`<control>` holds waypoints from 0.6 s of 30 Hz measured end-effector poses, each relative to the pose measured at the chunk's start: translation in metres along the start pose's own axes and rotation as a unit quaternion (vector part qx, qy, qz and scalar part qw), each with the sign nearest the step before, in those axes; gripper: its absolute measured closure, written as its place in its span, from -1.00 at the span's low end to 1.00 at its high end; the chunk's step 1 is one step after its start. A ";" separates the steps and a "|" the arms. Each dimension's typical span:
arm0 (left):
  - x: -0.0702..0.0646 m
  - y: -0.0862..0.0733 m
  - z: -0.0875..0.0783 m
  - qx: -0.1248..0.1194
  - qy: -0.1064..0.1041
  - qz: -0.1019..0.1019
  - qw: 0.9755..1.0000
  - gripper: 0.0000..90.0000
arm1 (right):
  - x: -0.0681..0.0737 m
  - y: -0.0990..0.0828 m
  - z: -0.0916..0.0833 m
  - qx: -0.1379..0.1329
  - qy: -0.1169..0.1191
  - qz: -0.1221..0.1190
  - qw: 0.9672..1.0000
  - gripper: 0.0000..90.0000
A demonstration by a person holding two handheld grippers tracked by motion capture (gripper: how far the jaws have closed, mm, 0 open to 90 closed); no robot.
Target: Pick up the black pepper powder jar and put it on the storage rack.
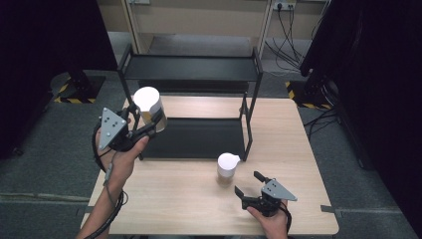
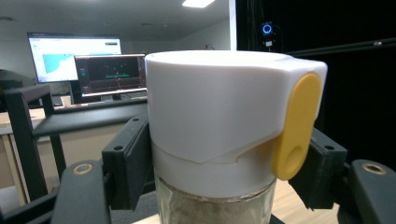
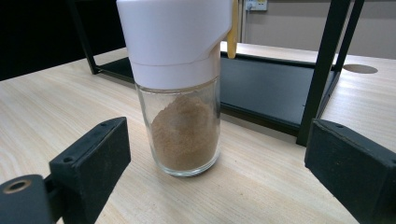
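The left claw [image 1: 145,121] is clamping a white-capped spice jar [image 1: 148,108] at nine o'clock beside the black rack [image 1: 199,69]; it should be carrying it level and clearing the frame. The right claw [image 1: 249,183] is gaping behind the second jar [image 1: 227,168] at five o'clock on the tabletop [image 1: 174,199].

The support is a light wooden table [image 1: 199,199] with a pale grain top. A black two-tier metal shelf rack [image 1: 191,69] stands on its far half, its lower tray [image 1: 199,137] lying just above the tabletop. One glass spice jar [image 3: 184,93] with a white cap stands upright on the table, just in front of the rack's near right post, partly filled with brown powder.
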State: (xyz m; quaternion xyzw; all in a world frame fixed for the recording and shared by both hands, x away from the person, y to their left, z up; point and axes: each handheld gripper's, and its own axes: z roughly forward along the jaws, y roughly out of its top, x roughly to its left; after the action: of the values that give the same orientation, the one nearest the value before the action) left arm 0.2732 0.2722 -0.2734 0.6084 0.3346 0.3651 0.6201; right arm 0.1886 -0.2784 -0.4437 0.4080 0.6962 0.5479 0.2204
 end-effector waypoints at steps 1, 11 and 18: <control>0.000 0.001 0.001 -0.001 0.001 0.000 1.000 -0.32 | 0.000 0.000 0.000 0.000 0.000 0.000 1.000 -0.84; 0.002 0.012 0.010 -0.012 0.010 0.002 1.000 -0.32 | 0.000 0.000 0.000 -0.001 0.000 0.001 1.000 -0.84; 0.003 0.016 0.016 -0.014 0.021 0.000 1.000 -0.32 | 0.000 0.000 0.000 0.000 -0.001 0.001 1.000 -0.84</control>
State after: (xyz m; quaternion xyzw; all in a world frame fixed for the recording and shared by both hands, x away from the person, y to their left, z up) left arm 0.2879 0.2667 -0.2568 0.5919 0.3425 0.3826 0.6213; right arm 0.1885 -0.2783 -0.4437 0.4087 0.6959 0.5478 0.2204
